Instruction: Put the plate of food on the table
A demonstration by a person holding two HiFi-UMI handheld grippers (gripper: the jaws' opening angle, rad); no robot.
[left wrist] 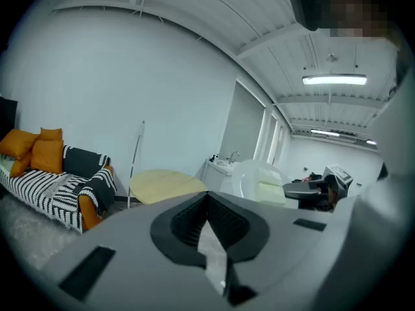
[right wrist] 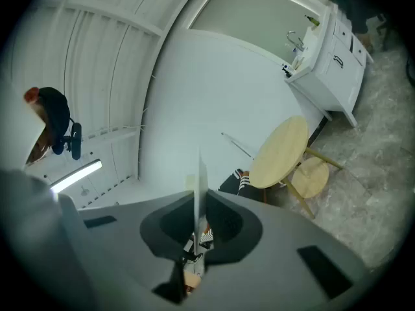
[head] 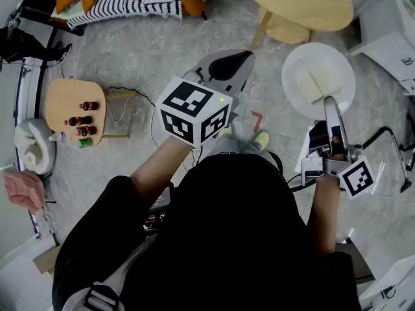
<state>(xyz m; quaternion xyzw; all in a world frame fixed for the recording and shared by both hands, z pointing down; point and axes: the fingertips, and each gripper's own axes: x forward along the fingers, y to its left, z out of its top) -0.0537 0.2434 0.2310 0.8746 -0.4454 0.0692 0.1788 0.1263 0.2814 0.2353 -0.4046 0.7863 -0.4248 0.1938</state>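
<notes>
The right gripper (head: 330, 103) is pinching the plate (head: 299, 62) rim beside the round table (head: 305, 5), the left gripper (head: 235, 63) hanging clenched and empty.

Bright, even indoor light from ceiling strip lamps (left wrist: 334, 80), slight glare at the tubes. Shadows on floor (head: 162, 44) soft. White plate (head: 318, 76) nr. overexposed. Both gripper views: strong fisheye bend, dark vignette at corners, near foreground soft.

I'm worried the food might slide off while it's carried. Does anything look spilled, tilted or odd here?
Nothing is spilled. The right gripper pinches the white plate by its rim alone, over the floor short of the round table. The pale food lies on the plate, which looks about level.
</notes>
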